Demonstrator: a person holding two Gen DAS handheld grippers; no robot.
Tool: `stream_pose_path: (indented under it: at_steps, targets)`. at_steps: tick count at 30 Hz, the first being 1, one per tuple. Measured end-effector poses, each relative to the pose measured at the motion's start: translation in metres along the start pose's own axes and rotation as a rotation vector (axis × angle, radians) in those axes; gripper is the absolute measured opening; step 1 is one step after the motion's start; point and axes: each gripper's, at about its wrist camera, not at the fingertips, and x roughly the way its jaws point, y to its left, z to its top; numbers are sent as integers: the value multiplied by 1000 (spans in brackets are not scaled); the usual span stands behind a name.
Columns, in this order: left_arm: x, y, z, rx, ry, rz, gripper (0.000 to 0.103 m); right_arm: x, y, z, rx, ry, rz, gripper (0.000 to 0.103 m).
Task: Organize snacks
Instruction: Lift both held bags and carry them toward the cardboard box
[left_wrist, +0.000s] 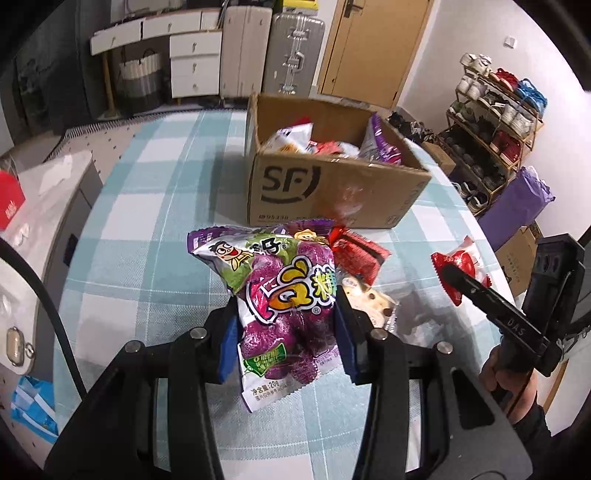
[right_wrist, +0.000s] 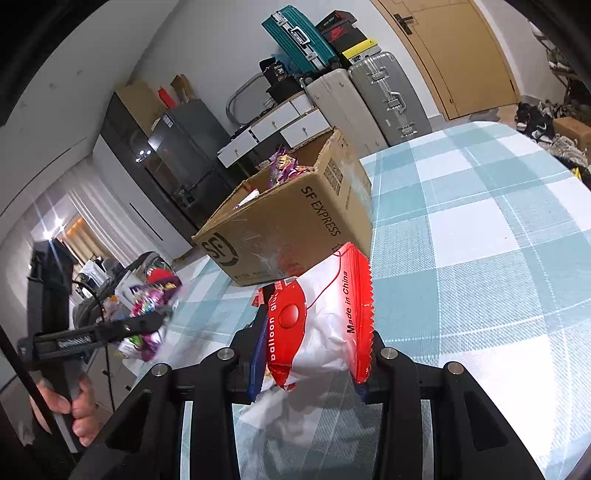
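The left hand-held gripper (left_wrist: 286, 332) is clamped on a purple gummy-candy packet (left_wrist: 280, 295), its blue pads pressing the bag's lower half from both sides while the top of the packet fans out above them toward 12 o'clock. In the left wrist view the packet hangs over a checked teal-and-white surface (left_wrist: 155, 206). Just past it, at 1 o'clock, a red snack packet (left_wrist: 356, 254) lies on the cloth, and a clear-wrapped biscuit with dark chips (left_wrist: 373, 302) lies at 3 o'clock beside the right pad. Farther off at 12 o'clock stands an open cardboard box (left_wrist: 325, 192) printed with an SF logo, with several snack bags already inside, among them a purple one leaning on its right wall. The right hand-held gripper (right_wrist: 314, 350) is clamped on a red-and-white balloon packet (right_wrist: 325, 314); in the right wrist view the bag stands upright between the pads, its serrated red edge toward 3 o'clock, and the same box (right_wrist: 288, 229) sits just behind it at 11 o'clock. In the left wrist view that gripper comes in from 3 o'clock, its packet held above the cloth well apart from the box. A hand (right_wrist: 70, 410) grips the left tool's handle at 8 o'clock in the right wrist view; the purple packet there is blurred. Suitcases (left_wrist: 291, 51) and a wooden door (left_wrist: 373, 44) stand beyond the surface.
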Motion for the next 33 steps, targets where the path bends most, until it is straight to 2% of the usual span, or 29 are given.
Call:
stream_pose_path:
  at_steps: [6,13,22,25,33]
  targets:
    - [-29,-10,2,25,-30,-30,41,-23,20,6,-47,-33,1,37]
    - [-60,-21,7,57,-66,-73,41,-54,63,16,-133,-69,38,37]
    - [-104,-20,25,101,-120,-86,41,-83,121,50,-174,-80,102,37]
    - [-120,-15,33,93,-160,-78,41,-92,136,61,-194,-88,113,37]
    - [-147,-21,55,130,-198,-74,41,-102,159,93,-211,-89,111,37]
